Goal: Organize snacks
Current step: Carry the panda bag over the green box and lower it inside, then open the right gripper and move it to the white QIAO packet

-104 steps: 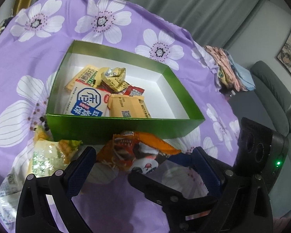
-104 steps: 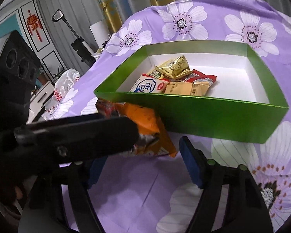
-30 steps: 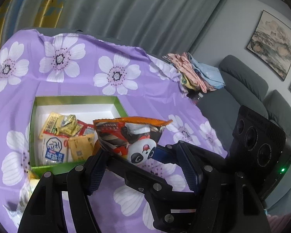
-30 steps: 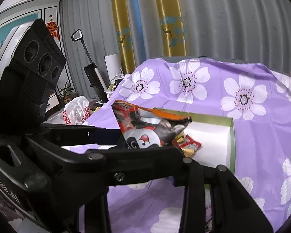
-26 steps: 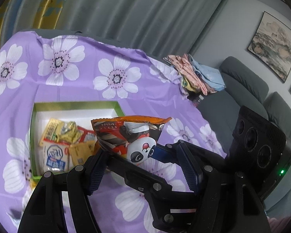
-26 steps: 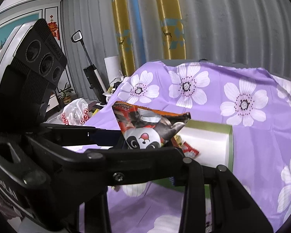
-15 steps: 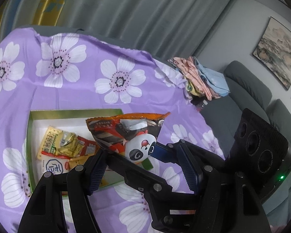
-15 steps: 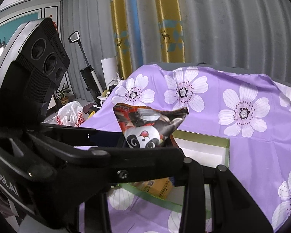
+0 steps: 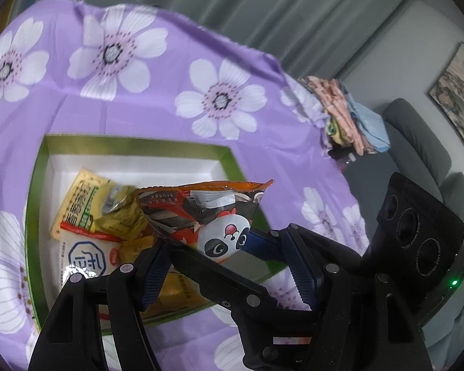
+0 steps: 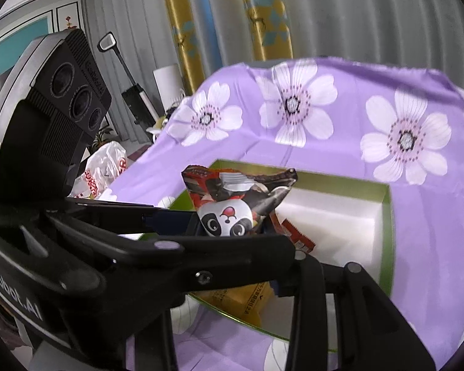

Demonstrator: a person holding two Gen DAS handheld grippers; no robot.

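A red-and-orange snack bag with a panda face hangs upright over the green box. My left gripper is shut on the bag's lower part across its width. My right gripper crosses in from the side and is also shut on the bag's lower part, with one blue pad beside the panda. The bag's bottom edge is hidden behind the crossed fingers. In the box lie yellow packets, a white packet with a blue mark and an orange packet. The box's right half shows bare white floor.
The box sits on a purple cloth with white flowers. A pile of folded clothes lies at the table's far right edge, with a grey sofa beyond. A plastic bag and a stick vacuum stand on the floor to the left.
Both grippers have carried the panda bag forward and down together. The green box, earlier below and to the left of the bag, now lies directly under it and looks larger.
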